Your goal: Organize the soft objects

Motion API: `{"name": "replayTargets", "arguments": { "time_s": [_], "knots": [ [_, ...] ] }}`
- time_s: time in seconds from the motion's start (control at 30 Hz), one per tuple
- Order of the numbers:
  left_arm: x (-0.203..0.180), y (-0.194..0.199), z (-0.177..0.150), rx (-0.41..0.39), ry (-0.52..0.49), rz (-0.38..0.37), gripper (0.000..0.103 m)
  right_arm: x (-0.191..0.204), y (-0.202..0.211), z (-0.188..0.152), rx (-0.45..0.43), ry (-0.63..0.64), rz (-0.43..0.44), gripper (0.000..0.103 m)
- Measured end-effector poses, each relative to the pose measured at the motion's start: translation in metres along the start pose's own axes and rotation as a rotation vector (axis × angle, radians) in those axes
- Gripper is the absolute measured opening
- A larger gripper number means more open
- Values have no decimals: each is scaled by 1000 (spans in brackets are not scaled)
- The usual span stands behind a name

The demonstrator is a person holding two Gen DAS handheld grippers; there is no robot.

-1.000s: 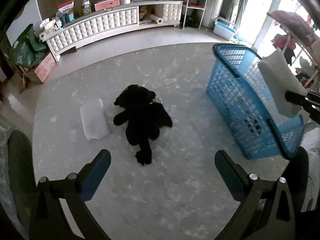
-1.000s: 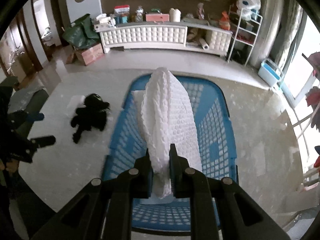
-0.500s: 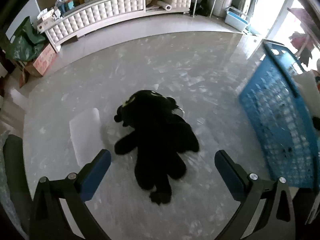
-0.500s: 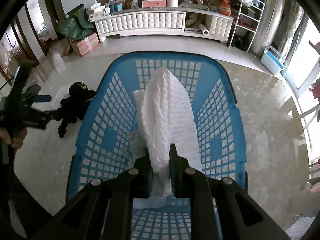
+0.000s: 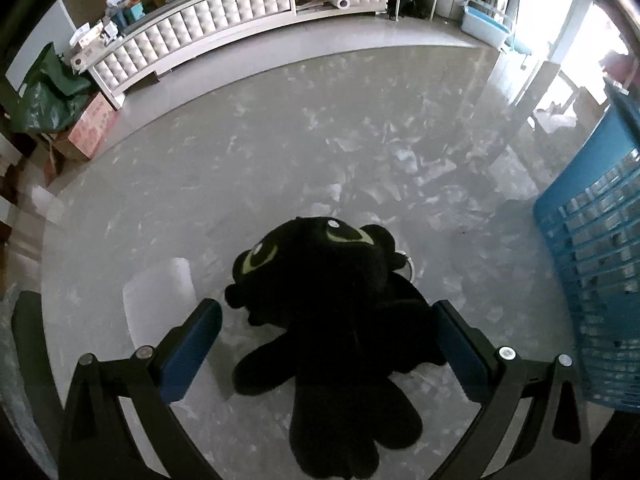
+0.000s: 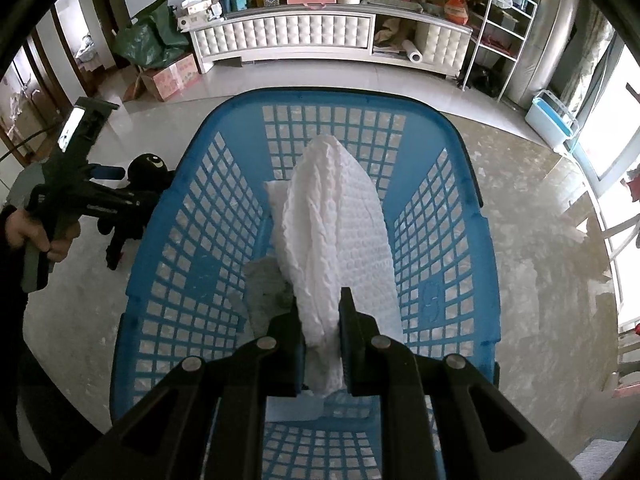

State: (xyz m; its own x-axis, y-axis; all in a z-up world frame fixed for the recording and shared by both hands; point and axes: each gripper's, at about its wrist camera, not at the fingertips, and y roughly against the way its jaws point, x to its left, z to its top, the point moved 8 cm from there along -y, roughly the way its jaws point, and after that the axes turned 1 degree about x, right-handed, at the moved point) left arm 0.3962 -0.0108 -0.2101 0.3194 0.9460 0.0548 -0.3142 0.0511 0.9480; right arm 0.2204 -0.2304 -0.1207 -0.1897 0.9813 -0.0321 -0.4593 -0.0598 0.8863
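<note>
Plush toy [image 5: 328, 320], black with green eyes, lies on floor [image 5: 320, 140].

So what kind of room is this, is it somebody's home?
Most likely a home living room: a long white tufted cabinet cluttered with household items lines the far wall, a blue laundry basket sits on the polished floor, and a black plush toy lies nearby.

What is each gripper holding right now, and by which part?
The right gripper pinches the white waffle-textured cloth by its near end, over the blue plastic basket. The left gripper holds nothing; its open fingers flank the black plush toy.
</note>
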Motion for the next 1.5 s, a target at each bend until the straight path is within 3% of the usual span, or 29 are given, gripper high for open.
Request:
{"name": "replayTargets", "arguments": {
  "time_s": [0.13, 0.23, 0.3, 0.43, 0.5, 0.67, 0.93, 1.03, 1.13, 1.3, 1.37, 1.5],
  "knots": [
    [-3, -10, -1, 19, -12, 2, 103, -1, -1, 1, 4, 3, 0, 14],
    [-3, -20, -4, 41, -6, -7, 94, -1, -3, 2, 11, 8, -3, 14],
    [-3, -19, -5, 35, 13, -57, 84, -3, -6, 3, 24, 6, -9, 14],
    [-3, -13, -4, 25, -4, -68, 70, -7, -17, 5, 59, -12, -31, 15],
    [-7, -10, -5, 21, -13, -80, 57, -7, -22, 8, 74, -5, -40, 15],
    [-16, -4, -14, 13, -34, -120, 56, -7, -33, 16, 100, 6, -88, 15],
    [-18, 14, -31, -27, -12, -161, 55, 2, -51, 20, 161, 43, -87, 19],
    [-20, 23, -36, -43, -10, -186, 55, 3, -55, 18, 170, 41, -73, 29],
    [-24, 34, -42, -60, -8, -205, 55, 2, -51, 20, 153, 26, -59, 81],
    [-30, 57, -53, -93, 6, -236, 55, 2, -41, 18, 126, 22, -43, 91],
    [-34, 68, -59, -106, 4, -227, 55, 1, -36, 15, 118, 15, -35, 101],
    [-39, 94, -71, -135, 8, -220, 55, -1, -13, 7, 63, 2, -12, 103]
  ]
}}
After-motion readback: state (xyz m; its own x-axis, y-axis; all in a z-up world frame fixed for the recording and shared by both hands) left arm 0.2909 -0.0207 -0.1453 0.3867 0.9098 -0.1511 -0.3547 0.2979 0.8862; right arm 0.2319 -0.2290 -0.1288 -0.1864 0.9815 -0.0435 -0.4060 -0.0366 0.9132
